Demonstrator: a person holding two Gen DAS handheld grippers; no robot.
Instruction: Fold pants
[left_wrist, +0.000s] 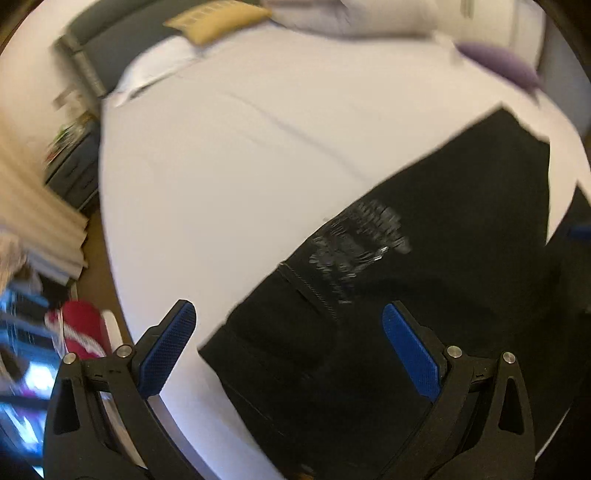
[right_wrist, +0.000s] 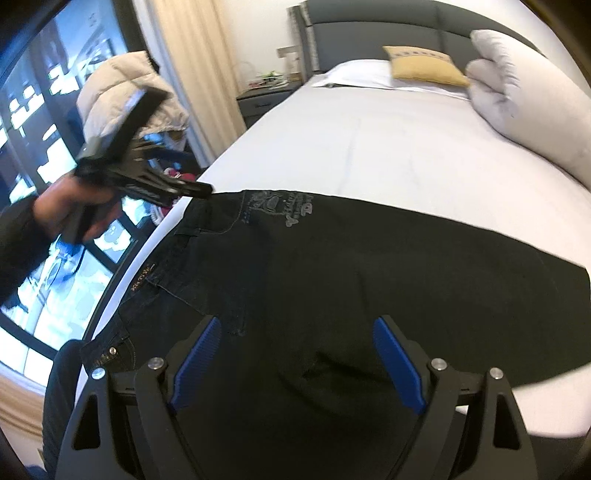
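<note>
Black pants (right_wrist: 332, 266) lie flat across the white bed (right_wrist: 388, 147), with the waistband (right_wrist: 147, 275) at the bed's left edge and a grey embroidered pocket (right_wrist: 280, 206) facing up. My right gripper (right_wrist: 297, 321) hovers open over the seat of the pants, with nothing between its blue pads (right_wrist: 397, 362). My left gripper (left_wrist: 289, 305) is open above the waist end of the pants (left_wrist: 406, 295), one finger over the sheet and the other over the cloth. In the right wrist view a hand holds the left gripper (right_wrist: 147, 177) just off the upper waist corner.
At the head of the bed lie a yellow cushion (right_wrist: 424, 66), white pillows (right_wrist: 524, 96) and a grey headboard (right_wrist: 369, 33). Left of the bed stand a nightstand (right_wrist: 266, 96), a curtain (right_wrist: 195, 62), a cream jacket (right_wrist: 122, 85) and a window. Something red (left_wrist: 81, 325) lies on the floor.
</note>
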